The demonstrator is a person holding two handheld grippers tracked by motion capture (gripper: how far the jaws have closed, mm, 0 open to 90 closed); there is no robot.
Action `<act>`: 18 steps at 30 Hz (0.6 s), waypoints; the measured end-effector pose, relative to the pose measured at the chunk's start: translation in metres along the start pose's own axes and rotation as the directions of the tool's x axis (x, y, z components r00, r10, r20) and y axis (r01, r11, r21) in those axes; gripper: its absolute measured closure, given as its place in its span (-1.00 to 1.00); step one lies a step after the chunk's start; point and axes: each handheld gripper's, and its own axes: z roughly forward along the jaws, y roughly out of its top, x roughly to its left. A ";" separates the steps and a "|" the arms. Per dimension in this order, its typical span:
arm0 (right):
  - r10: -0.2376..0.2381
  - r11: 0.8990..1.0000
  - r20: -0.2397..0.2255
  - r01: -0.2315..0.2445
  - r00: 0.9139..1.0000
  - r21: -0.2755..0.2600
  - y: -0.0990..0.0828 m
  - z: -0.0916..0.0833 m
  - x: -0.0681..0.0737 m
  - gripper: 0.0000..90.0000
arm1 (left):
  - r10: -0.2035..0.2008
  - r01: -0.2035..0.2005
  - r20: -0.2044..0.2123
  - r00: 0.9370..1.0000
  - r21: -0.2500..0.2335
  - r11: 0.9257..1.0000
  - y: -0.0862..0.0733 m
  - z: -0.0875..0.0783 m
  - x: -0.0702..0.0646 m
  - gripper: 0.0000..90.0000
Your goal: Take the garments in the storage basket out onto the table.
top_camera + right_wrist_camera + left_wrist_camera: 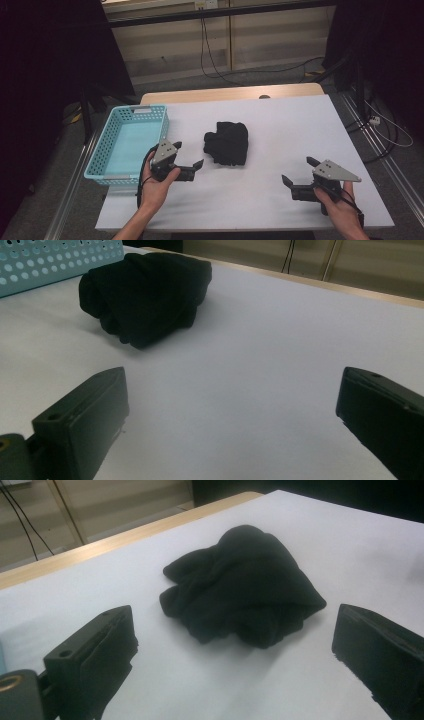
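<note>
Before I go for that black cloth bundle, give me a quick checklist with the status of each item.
1. Left gripper open: ok, fingers spread wide.
2. Right gripper open: ok, fingers apart, holding nothing.
3. Black cloth bundle reachable: ok, it lies crumpled on the white table, just ahead of the left gripper and lined up between its fingers.
4. Bundle free of the blue basket: ok, a bare strip of table separates them.
5. Basket ready to receive: ok, nothing inside it.
6. Best grip spot on the bundle: cannot tell, its folds are too dark to read.
</note>
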 end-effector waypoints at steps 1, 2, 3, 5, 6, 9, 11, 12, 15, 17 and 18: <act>0.000 1.000 0.000 0.000 1.000 0.000 0.000 0.000 0.000 -0.99 | 0.000 0.000 0.000 1.000 0.000 1.000 0.000 0.000 0.000 -0.91; -0.001 1.000 0.000 0.001 1.000 0.001 0.000 0.000 0.000 -0.99 | -0.005 0.005 0.002 1.000 0.001 1.000 -0.004 -0.005 0.000 -0.91; -0.001 1.000 0.000 0.001 1.000 0.001 0.000 0.000 0.000 -0.99 | -0.005 0.005 0.002 1.000 0.001 1.000 -0.004 -0.005 0.000 -0.91; 0.000 1.000 0.001 0.000 1.000 0.001 0.000 0.000 0.000 -0.99 | -0.013 0.013 -0.003 1.000 -0.001 1.000 -0.007 -0.009 0.001 -0.91; 0.001 1.000 0.001 -0.001 1.000 0.001 0.000 0.000 0.000 -0.99 | -0.024 0.024 -0.003 1.000 0.000 1.000 -0.008 -0.012 0.001 -0.91; 0.003 1.000 0.000 -0.003 1.000 0.001 0.000 0.000 0.000 -0.99 | -0.052 0.052 -0.005 0.999 -0.017 0.999 -0.011 -0.020 0.003 -0.91; 0.002 1.000 0.000 -0.002 1.000 0.001 0.000 -0.001 0.001 -0.99 | -0.064 0.064 -0.007 0.998 -0.020 0.998 -0.013 -0.025 0.005 -0.91; 0.001 1.000 -0.001 -0.001 1.000 -0.001 0.000 -0.001 0.001 -0.99 | -0.059 0.059 -0.016 0.998 -0.017 0.998 -0.014 -0.028 0.005 -0.91; 0.001 1.000 0.000 -0.001 1.000 -0.001 0.000 -0.001 0.000 -0.99 | -0.064 0.063 -0.030 0.998 -0.024 0.998 -0.018 -0.034 0.007 -0.91; 0.001 1.000 0.000 -0.001 1.000 -0.001 0.000 -0.001 0.000 -0.99 | -0.067 0.066 -0.044 0.997 -0.025 0.998 -0.021 -0.039 0.009 -0.91; 0.002 1.000 -0.001 -0.002 1.000 0.000 0.000 -0.001 0.001 -0.99 | -0.064 0.063 -0.052 0.997 -0.028 0.998 -0.022 -0.041 0.009 -0.91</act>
